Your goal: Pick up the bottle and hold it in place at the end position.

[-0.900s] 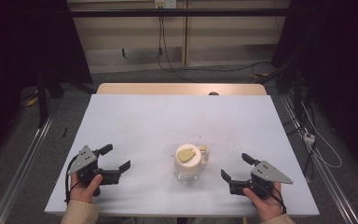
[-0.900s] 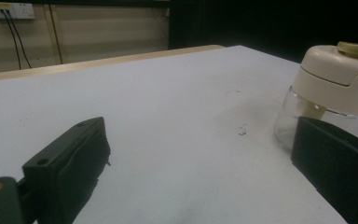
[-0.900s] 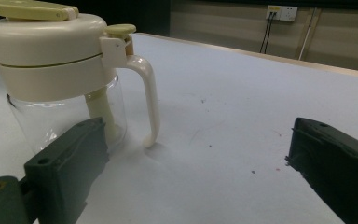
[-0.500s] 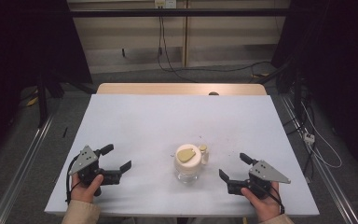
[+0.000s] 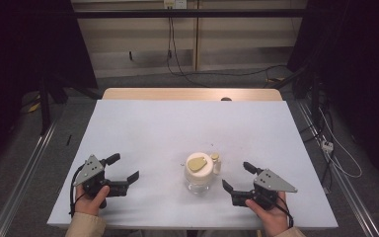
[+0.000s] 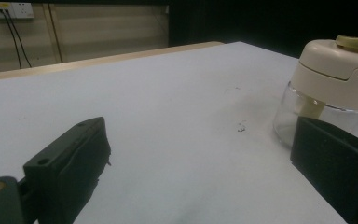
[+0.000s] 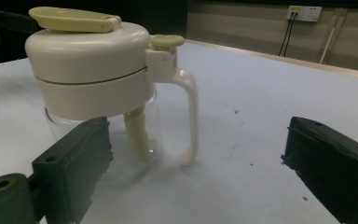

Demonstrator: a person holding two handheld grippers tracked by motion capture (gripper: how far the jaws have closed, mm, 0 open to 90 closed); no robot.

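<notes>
While you hold both claws low over the bench (image 5: 143, 128):
High view: jar (image 5: 199, 172) stands between left claw (image 5: 126, 168) and right claw (image 5: 237, 176), nearer the right.
Left gripper view: left claw (image 6: 200, 158) wide, empty; jar (image 6: 328, 93) ahead by one jaw.
Right gripper view: right claw (image 7: 200, 163) wide, empty; jar (image 7: 102, 88) just ahead, untouched.

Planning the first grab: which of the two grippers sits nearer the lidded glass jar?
The right gripper: its open jaws sit just beside the glass jar. The left gripper, also open, rests farther off, with bare white table between.
</notes>
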